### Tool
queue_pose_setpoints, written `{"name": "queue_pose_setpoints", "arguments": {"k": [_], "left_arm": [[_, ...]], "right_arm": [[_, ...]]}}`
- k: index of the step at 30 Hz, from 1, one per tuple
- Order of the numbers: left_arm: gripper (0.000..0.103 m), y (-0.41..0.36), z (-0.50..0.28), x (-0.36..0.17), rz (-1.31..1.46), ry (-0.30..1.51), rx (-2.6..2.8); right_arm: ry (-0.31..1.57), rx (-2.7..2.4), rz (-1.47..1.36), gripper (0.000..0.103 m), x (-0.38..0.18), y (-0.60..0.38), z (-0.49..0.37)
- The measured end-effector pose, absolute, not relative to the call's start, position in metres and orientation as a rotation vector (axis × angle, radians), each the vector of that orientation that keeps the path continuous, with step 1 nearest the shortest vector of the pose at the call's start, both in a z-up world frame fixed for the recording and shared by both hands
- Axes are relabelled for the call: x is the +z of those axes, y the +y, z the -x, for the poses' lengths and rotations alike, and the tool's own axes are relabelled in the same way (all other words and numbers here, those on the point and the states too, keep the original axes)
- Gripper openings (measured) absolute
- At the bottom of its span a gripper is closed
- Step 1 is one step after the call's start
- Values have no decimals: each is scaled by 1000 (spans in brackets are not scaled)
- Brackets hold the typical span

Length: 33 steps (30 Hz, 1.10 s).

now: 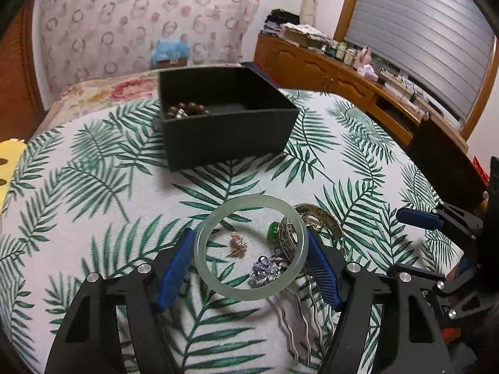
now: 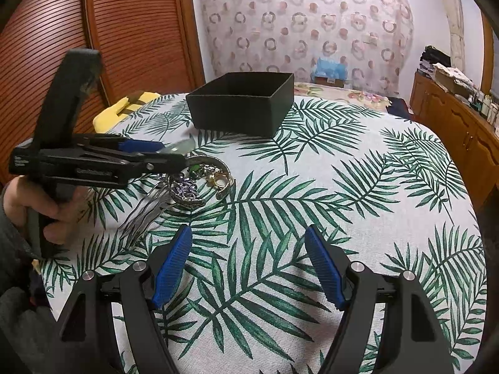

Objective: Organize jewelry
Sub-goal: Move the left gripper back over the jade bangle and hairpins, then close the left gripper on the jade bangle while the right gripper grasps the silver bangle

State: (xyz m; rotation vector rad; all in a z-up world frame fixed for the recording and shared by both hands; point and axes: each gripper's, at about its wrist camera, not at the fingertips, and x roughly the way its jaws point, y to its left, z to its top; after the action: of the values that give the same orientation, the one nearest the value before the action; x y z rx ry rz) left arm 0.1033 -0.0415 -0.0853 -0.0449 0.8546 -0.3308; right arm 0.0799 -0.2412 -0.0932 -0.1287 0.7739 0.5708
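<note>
The left gripper [image 1: 251, 251] has its 2 blue pads set against opposite sides of the pale green jade bangle [image 1: 251, 247], clamped across its outer edge. The bangle looks raised off the leaf-print tablecloth [image 1: 93, 187], though I cannot tell whether it has fully cleared the pile. Seen through and beside its ring are a small gold piece [image 1: 237, 244], a green-stone ring [image 1: 273, 230], a purple rhinestone brooch [image 1: 268, 269], a carved metal cuff [image 1: 288, 240] and silver hair combs [image 1: 299, 314].

The right gripper [image 2: 248, 266] hovers spread wide over bare cloth, holding nothing, just beside the pile.

The step in hand looks like the pick-up and transfer of the bangle. The next move calls for a steady squeeze, since the smooth stone could slip, then a carry forward.

Farther off stands the black open box [image 1: 227, 137], with brown beads [image 1: 184, 110] inside at its left corner; the bangle should go in over the near wall.
</note>
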Motion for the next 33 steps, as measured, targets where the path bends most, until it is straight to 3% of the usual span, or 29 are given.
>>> {"name": "queue_pose_setpoints", "arguments": {"k": [33], "left_arm": [[67,-6,-65,-67,80,742,-255]], "right_arm": [[878,744,173,79,-93,-170,-131]]}}
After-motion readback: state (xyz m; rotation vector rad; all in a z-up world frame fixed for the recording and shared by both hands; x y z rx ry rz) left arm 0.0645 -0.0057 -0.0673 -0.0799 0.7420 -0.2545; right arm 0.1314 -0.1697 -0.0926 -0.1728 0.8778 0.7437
